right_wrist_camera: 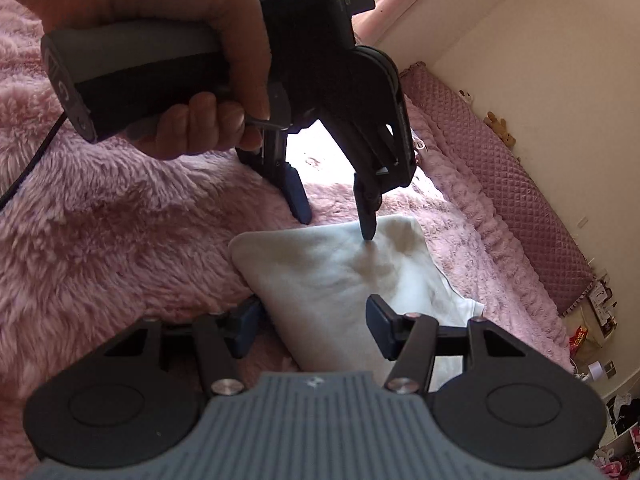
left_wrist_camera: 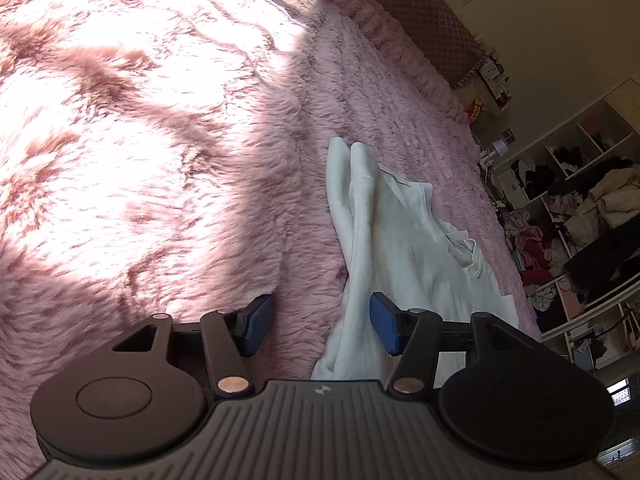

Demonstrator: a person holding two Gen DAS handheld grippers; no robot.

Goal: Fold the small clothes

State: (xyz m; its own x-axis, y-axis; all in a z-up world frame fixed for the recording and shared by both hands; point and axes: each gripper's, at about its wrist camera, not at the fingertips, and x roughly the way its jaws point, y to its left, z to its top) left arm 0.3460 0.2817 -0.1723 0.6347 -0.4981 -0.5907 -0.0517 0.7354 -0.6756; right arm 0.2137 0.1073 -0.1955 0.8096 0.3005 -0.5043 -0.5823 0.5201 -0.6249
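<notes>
The right gripper (right_wrist_camera: 314, 326) fills the foreground, jaws apart and empty over the near edge of the white garment (right_wrist_camera: 340, 280) lying on the pink blanket (right_wrist_camera: 120, 240). At 12 o'clock a hand (right_wrist_camera: 192, 60) holds the left gripper (right_wrist_camera: 336, 224), also gaping and gripping nothing; one fingertip (right_wrist_camera: 367, 232) touches the cloth. Shelves (left_wrist_camera: 580, 208) sit at 3 o'clock.

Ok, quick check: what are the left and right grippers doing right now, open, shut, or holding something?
Left gripper: open, holding nothing, one fingertip touching the white garment.
Right gripper: open, holding nothing, over the garment's near edge.
</notes>
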